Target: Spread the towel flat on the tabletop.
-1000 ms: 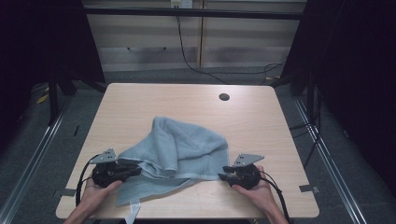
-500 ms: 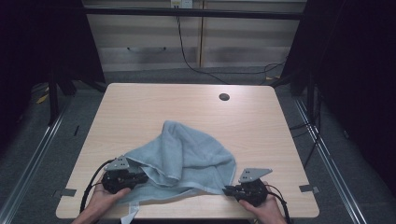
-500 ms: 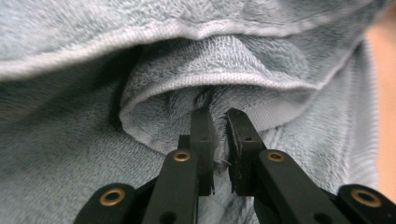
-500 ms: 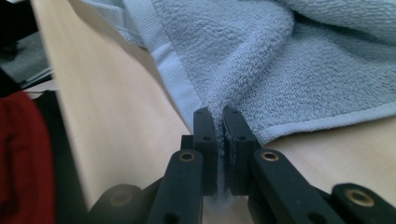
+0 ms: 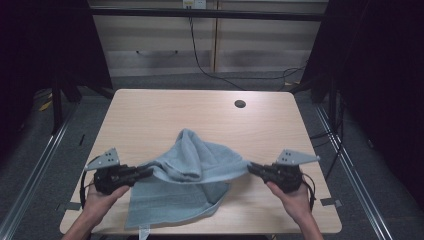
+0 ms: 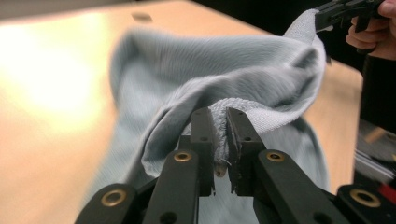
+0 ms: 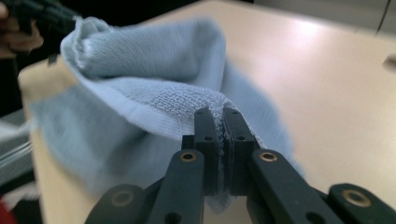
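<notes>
On the bench [image 5: 150, 115] the grey towel [image 5: 192, 170] is stretched between your grippers, its lower part draped on the wood. Your left hand-held gripper [image 5: 146, 171] and right hand-held gripper [image 5: 251, 167] each pinch a towel edge.

The left gripper [image 5: 148, 171], black with a grey three-cornered plate, is held level at the near left, its jaws clamped on cloth. The right gripper [image 5: 251, 167] mirrors it at the near right, pointing inward; its jaws have just been closing and pinch cloth.
</notes>
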Demonstrator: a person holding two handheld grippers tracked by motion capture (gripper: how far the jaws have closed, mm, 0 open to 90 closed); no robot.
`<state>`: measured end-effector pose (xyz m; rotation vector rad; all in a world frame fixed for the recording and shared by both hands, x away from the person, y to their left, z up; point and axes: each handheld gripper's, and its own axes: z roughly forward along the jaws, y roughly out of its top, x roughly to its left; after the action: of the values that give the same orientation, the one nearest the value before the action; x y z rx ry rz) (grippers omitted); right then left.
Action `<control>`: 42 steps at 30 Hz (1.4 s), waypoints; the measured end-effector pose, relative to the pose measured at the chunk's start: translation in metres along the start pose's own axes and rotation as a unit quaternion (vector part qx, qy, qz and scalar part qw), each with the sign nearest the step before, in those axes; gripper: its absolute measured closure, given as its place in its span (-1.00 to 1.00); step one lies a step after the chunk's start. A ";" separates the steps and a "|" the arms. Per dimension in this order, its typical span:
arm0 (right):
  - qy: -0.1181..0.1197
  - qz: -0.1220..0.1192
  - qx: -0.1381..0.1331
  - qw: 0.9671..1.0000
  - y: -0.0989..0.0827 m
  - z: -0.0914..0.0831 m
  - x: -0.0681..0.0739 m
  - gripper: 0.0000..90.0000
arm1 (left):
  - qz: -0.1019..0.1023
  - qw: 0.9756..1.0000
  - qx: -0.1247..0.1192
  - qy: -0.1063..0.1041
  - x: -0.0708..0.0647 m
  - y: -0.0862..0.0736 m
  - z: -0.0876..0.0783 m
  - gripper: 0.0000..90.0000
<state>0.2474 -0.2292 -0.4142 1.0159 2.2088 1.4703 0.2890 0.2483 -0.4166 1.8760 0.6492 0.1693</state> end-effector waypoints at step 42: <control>0.031 0.035 0.136 0.990 -0.045 0.085 0.007 0.28 | -0.086 0.989 0.096 0.079 0.037 -0.074 -0.001 0.10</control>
<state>0.2754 -0.1766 -0.4900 1.1547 2.4931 1.2669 0.2940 0.2872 -0.4893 1.9929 0.9611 0.1491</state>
